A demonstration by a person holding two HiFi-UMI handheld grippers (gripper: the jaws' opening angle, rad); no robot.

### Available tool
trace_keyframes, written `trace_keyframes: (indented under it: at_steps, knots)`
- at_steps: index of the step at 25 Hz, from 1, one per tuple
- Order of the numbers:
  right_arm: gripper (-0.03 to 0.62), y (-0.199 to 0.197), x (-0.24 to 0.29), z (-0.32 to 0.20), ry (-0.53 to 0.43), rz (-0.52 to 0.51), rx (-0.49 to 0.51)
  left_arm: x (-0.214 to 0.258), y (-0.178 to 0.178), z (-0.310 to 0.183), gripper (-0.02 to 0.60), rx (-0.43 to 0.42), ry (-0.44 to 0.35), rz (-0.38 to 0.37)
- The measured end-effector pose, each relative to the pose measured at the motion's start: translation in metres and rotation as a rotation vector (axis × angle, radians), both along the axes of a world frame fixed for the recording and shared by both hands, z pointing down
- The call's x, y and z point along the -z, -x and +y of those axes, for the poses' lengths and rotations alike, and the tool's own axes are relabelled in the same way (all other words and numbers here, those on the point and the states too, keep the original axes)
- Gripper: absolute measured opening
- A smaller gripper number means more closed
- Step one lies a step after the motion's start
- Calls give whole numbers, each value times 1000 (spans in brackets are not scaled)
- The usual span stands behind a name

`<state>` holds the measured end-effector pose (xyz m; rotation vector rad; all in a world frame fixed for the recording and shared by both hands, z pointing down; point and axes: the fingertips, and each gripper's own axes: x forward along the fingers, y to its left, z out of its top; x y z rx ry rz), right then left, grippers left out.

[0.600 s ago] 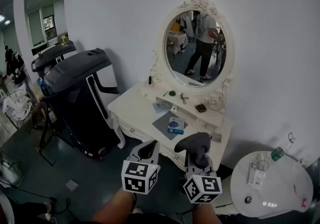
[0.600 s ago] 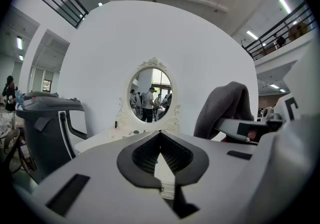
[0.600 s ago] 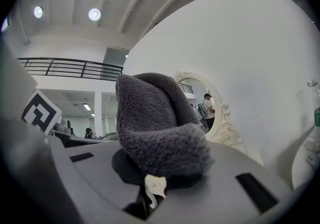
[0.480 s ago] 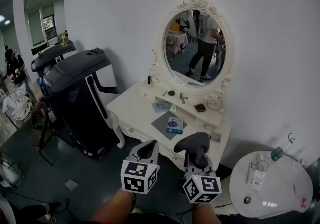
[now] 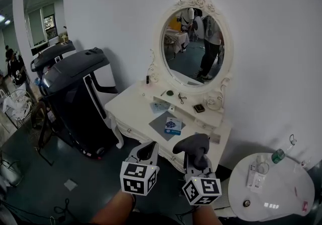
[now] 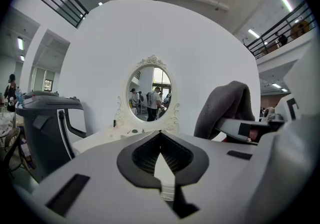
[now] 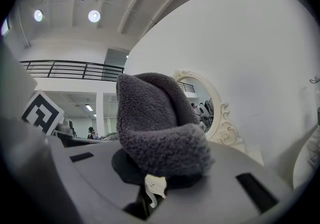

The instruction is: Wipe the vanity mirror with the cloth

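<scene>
The oval vanity mirror [image 5: 193,48] in its white carved frame stands on the white vanity table [image 5: 136,108] against the wall. It also shows ahead in the left gripper view [image 6: 152,92] and edge-on in the right gripper view [image 7: 205,110]. My right gripper [image 5: 195,157] is shut on a grey fleece cloth [image 5: 193,144], which bulges over its jaws [image 7: 155,128]. My left gripper [image 5: 147,151] is beside it, shut and holding nothing [image 6: 160,140]. Both grippers hang in front of the table, well short of the mirror. The cloth [image 6: 225,107] shows to the right in the left gripper view.
A black treadmill [image 5: 75,93] stands left of the vanity. A round white side table [image 5: 292,199] with a green-capped bottle [image 5: 277,156] is at the lower right. A blue box [image 5: 172,126] on a grey mat and small items lie on the vanity top.
The view has shifted a little, so the vanity and both grippers sit slightly further left in frame. The person reflected in the mirror has moved. The cloth stays gripped.
</scene>
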<state>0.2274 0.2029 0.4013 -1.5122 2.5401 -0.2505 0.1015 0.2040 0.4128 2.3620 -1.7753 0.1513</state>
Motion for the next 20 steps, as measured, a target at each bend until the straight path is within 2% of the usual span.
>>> trace_keyframes:
  at_steps: [12,20]
  knots:
    - [37,10,1,-31,-21,12,26,-5,1,-35,6,-12,-3,7]
    - [37,39,5,-97,-25,70,-28,0,24,-109,6,-88,-26,25]
